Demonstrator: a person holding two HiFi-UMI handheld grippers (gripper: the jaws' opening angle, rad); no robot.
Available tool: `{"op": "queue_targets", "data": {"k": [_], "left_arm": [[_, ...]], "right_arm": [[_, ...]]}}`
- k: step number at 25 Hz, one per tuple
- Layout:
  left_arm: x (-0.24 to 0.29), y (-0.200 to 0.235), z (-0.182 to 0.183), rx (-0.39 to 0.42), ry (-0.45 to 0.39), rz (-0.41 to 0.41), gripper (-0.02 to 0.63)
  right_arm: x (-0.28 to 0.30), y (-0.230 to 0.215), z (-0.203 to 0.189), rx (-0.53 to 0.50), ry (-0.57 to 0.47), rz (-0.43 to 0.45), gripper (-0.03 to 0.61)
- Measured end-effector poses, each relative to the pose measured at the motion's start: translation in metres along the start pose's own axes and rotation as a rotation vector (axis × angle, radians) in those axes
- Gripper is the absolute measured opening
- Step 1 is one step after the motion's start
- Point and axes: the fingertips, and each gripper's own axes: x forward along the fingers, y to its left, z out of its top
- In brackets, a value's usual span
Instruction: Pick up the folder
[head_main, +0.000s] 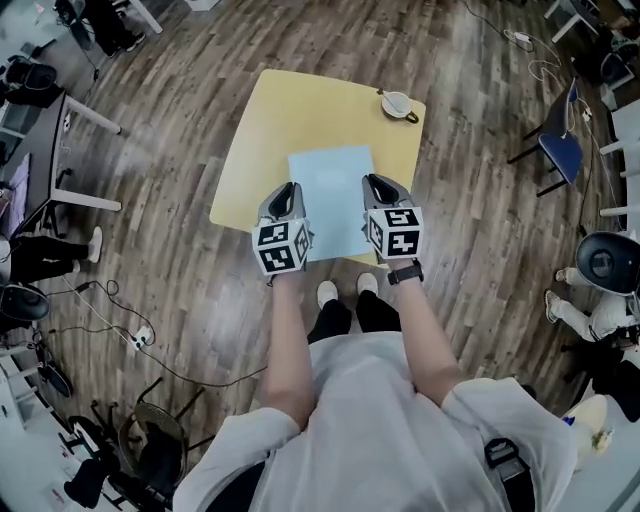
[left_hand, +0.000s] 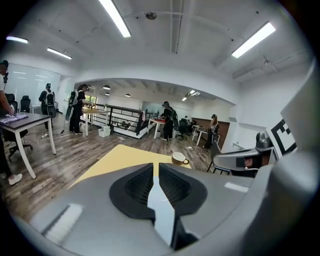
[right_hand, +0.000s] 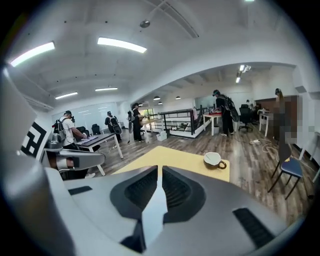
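The folder (head_main: 332, 190), a pale blue sheet-like rectangle, lies flat on the yellow worktop (head_main: 255, 130). Its long axis runs straight away from the person, and its near short edge sits at or very close to the worktop's near rim. A cup (head_main: 397, 103) stands well apart at the far right corner and plays no part.

The left claw (head_main: 288, 190) hangs at the folder's left long edge and the right claw (head_main: 374, 184) at its right long edge. Both are over the near half, pointing forward and somewhat down. The folder therefore lies between the two claws and slightly ahead of them, and neither hand is clearly nearer. The head view does not show whether either tip touches the sheet or only hovers above it.

Each gripper view shows its own jaws drawn together, with only a thin slit between the pads. A pale sliver shows through that slit, most likely the folder's surface beneath rather than anything pinched. Both claws thus look closed and empty.

Judged from this, the coming move turns on the edges. The folder is thin and flat, so a claw would probably have to part its jaws and come in from the side, or from the near rim, to get a jaw under an edge. The symmetrical stance suggests a lift with both hands.
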Motion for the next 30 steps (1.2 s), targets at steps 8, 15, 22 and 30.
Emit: {"op": "queue_targets", "data": {"k": [8,15,22,30], "left_arm": [[0.037,0.020,-0.047,-0.112,0.078,0.008,0.095],[0.057,0.030,-0.092,-0.130,0.199,0.029,0.198],[0.065,0.046,-0.119,-0.209,0.252,0.042,0.265],[0.074,0.044,-0.160,-0.306,0.325,0.000,0.440]], "right_arm": [[0.037,-0.027,-0.050,0.046,0.116,0.021,0.037],[0.059,-0.042,-0.096,0.116,0.195,0.073,0.189],[0.078,-0.043,-0.127,0.186,0.251,0.100,0.247],[0.083,-0.054,-0.168,0.258,0.327,0.090,0.301]]}}
